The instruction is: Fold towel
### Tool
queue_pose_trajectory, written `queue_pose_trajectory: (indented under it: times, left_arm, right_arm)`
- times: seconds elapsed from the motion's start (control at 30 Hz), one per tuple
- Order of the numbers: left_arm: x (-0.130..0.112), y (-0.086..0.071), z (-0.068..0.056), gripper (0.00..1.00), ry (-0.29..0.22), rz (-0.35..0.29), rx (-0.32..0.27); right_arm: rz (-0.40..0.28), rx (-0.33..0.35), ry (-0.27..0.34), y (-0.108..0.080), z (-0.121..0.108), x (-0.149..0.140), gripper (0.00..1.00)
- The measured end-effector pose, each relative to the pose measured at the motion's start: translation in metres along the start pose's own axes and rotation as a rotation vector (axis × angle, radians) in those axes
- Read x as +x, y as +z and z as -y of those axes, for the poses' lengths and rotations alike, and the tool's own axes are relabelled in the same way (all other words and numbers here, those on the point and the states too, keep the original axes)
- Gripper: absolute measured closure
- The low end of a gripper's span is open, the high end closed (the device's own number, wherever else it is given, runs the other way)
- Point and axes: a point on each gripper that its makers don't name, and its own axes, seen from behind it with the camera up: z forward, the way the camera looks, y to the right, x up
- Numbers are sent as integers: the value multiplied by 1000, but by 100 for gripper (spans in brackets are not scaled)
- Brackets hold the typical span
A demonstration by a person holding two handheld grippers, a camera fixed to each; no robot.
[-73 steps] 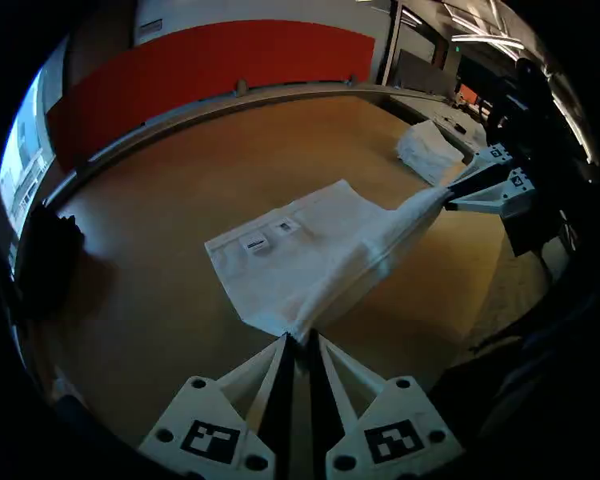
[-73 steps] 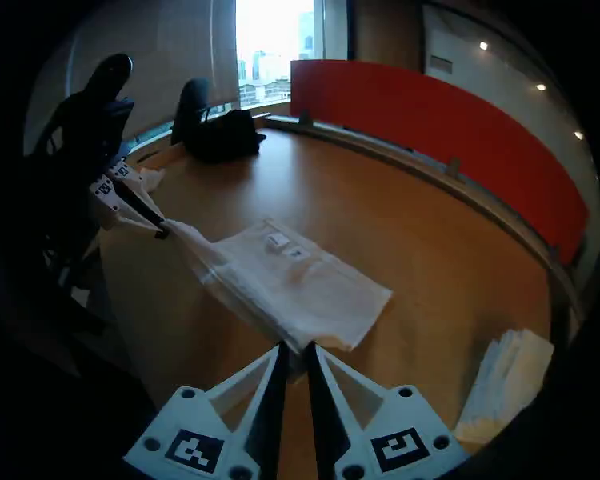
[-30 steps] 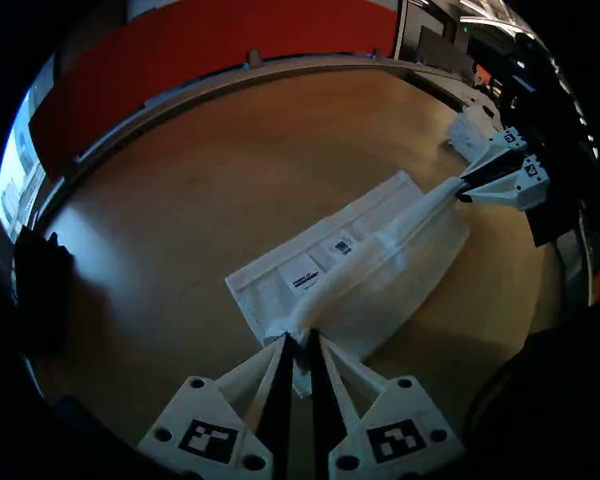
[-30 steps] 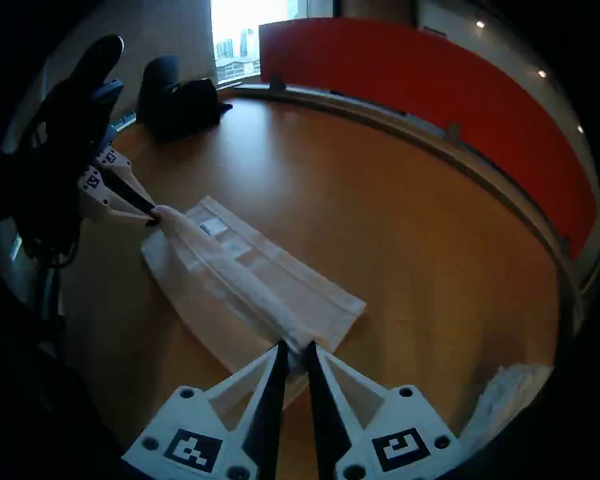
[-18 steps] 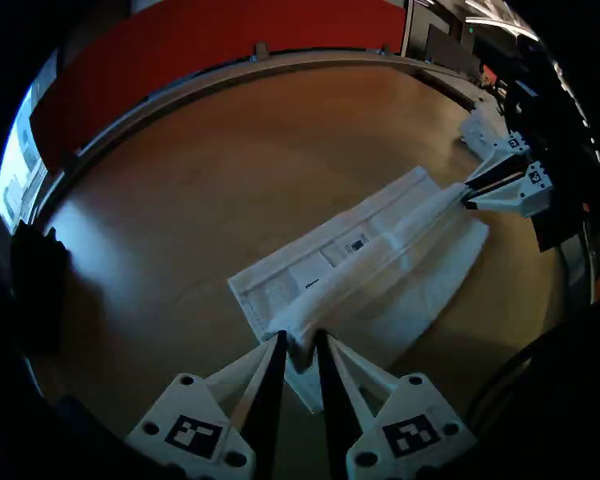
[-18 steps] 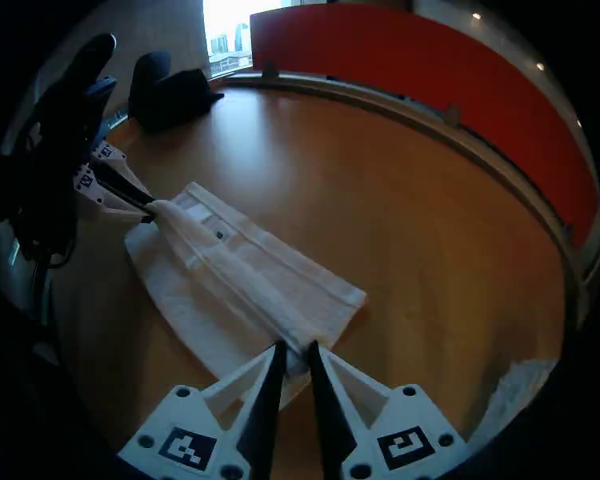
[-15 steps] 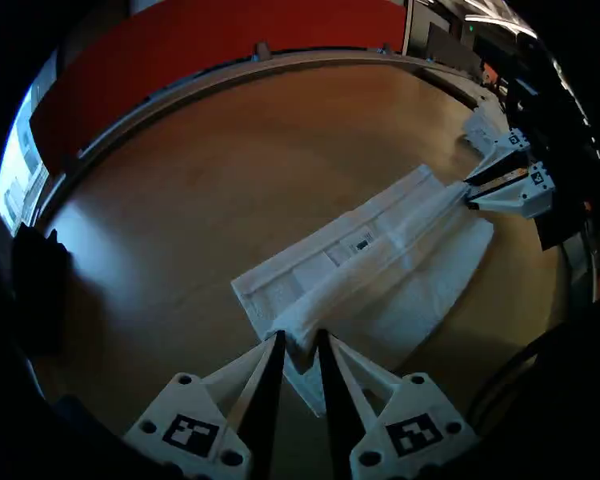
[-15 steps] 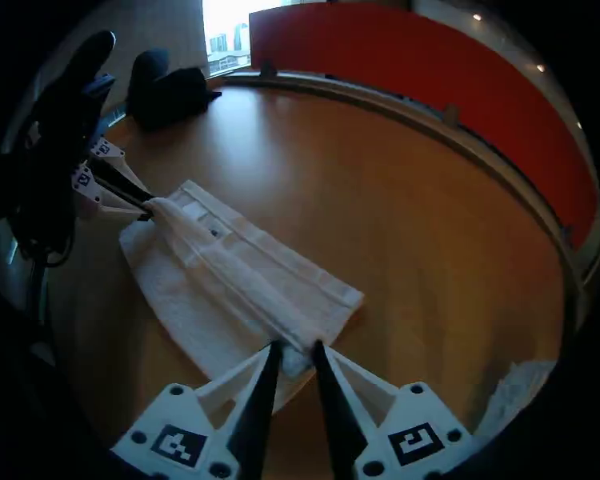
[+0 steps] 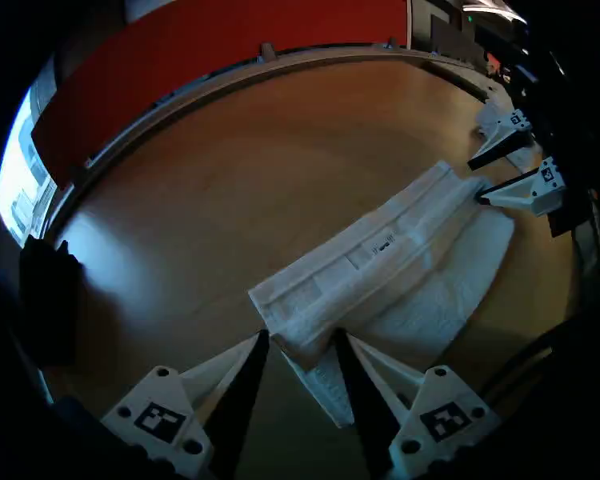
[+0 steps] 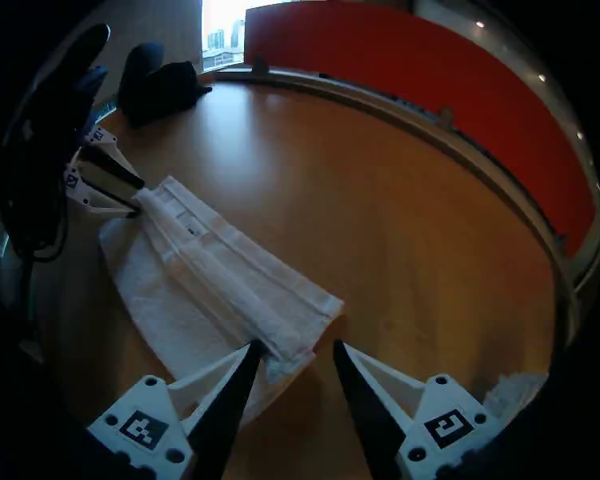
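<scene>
White cloth lies slack between the wide-open jaws of the left gripper (image 9: 298, 340), which stand either side of one short end of the towel (image 9: 388, 256) without pressing on it. The right gripper (image 10: 297, 346) straddles the opposite short end the same way, jaws spread and holding nothing. From each set of jaws the towel runs straight ahead, flat on the counter (image 9: 220, 200), so its long axis joins the two grippers. A narrower folded band lies on top of a wider lower layer that pokes out along one long side. Each gripper is nearest its own end, so the next fold probably means closing on one end and carrying it along that axis to the other
</scene>
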Motion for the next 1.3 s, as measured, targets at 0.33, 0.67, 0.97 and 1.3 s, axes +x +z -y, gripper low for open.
queue_pose_trajectory:
  times: [0.33,0.67,0.97,1.3]
  left_arm:
    - [6,3,14,23,-6,-3,34]
    - [16,-2,32,13,-5,-25,84]
    - [13,-14,41,6,-49,-28,87]
    - [3,-32,37,6,-90,-42,84]
  right_arm:
    - [-10,-34,2,3,-16,11,21]
    - [-29,-55,-1,4,-24,21,21]
    - [-55,-80,3,-4,-28,26,0]
    - [-78,-79,26,-22,-15,22,0]
